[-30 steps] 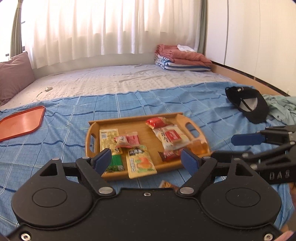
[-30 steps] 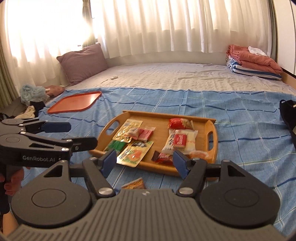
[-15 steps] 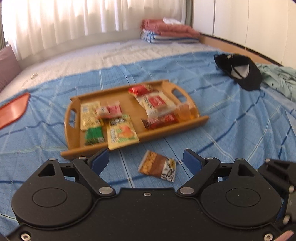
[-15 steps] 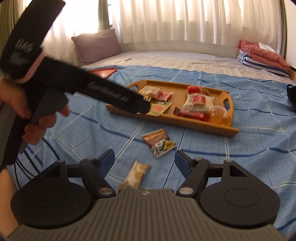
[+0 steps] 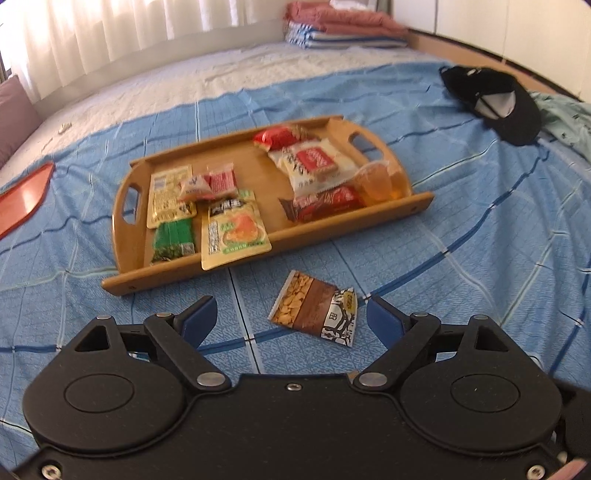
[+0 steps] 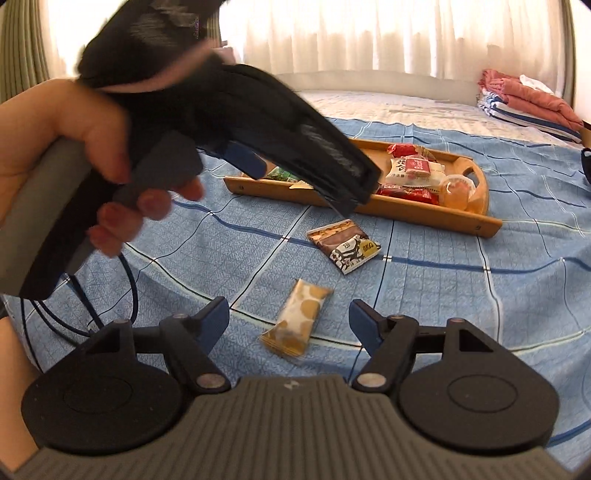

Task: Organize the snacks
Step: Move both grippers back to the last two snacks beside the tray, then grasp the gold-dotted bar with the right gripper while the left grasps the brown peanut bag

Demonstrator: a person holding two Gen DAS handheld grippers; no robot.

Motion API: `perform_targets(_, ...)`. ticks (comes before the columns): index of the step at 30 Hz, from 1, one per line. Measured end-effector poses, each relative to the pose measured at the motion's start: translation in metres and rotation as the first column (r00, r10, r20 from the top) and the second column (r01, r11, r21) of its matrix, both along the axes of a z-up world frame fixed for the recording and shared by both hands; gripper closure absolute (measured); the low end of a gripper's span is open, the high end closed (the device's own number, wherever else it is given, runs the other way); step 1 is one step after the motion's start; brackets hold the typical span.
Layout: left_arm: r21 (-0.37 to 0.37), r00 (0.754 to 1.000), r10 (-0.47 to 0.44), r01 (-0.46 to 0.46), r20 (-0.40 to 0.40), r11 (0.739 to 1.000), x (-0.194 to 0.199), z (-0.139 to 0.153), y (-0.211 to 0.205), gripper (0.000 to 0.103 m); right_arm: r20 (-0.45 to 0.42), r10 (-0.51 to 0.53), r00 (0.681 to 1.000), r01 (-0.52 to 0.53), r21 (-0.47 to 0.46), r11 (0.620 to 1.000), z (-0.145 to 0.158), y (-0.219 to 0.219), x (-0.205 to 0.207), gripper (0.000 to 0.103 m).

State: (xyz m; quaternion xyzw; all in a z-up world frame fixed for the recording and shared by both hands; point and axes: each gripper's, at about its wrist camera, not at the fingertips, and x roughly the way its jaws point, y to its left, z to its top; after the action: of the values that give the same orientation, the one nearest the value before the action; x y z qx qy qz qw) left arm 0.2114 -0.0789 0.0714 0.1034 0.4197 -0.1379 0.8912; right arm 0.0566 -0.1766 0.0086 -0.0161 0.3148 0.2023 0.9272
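A wooden tray point(image 5: 166, 278) on the blue checked bedspread holds several snack packets and a jelly cup point(image 5: 373, 181). In front of it lies a peanut packet point(image 5: 314, 308), flat on the cover. My left gripper point(image 5: 291, 317) hovers just above it, open, one finger on either side and clear of it. Nearer still lies a white-and-gold cookie packet point(image 6: 299, 321). My right gripper point(image 6: 289, 312) is open around its near end without touching it. In the right wrist view the peanut packet point(image 6: 343, 245) lies beyond, with the tray point(image 6: 424, 218) behind it.
A hand point(image 6: 74, 140) holding the left tool fills the upper left of the right wrist view, with dark cables point(image 6: 110, 295) below it. A black cap point(image 5: 495, 103), a teal garment point(image 5: 569, 118), a red tray point(image 5: 22, 199) and folded blankets point(image 5: 343, 26) lie around.
Both grippers have sunk toward the bedspread and tipped downward. The two loose packets have come between their fingers. The left tool has swung across the right wrist view.
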Motion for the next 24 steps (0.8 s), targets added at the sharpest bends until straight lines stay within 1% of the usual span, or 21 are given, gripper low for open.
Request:
perform_targets(5,-0.006,0.997,0.009,-0.009,-0.07,1.0,0.019,-0.017,-0.012,0.015,-0.009,-0.016,1.0,0.016,-0.015,1.0,-0.014,0.008,0.0,0.023)
perform_targets(11,0.025,0.995,0.003,-0.001,-0.098,1.0,0.034,-0.038,-0.026,0.015,-0.025,-0.01,1.0,0.01,-0.01,1.0,-0.023,0.012,0.005,0.023)
perform_targets(17,0.046,0.993,0.012,-0.007,-0.115,0.999,0.045,-0.054,-0.031,0.015,-0.017,-0.008,1.0,0.008,-0.006,1.0,-0.027,0.015,0.008,0.023)
perform_targets(21,0.039,0.991,0.009,-0.004,-0.131,0.999,0.048,-0.061,-0.031,0.015,-0.002,-0.013,1.0,0.013,-0.01,1.0,-0.03,0.016,0.008,0.025)
perform_targets(23,0.027,0.991,0.01,-0.007,-0.131,1.0,0.05,-0.063,-0.029,0.015,0.005,-0.016,1.0,0.016,-0.008,1.0,-0.03,0.016,0.007,0.028)
perform_targets(24,0.02,0.991,0.012,-0.009,-0.133,1.0,0.051,-0.063,-0.029,0.015,0.008,-0.017,1.0,0.017,-0.007,1.0,-0.031,0.016,0.007,0.031)
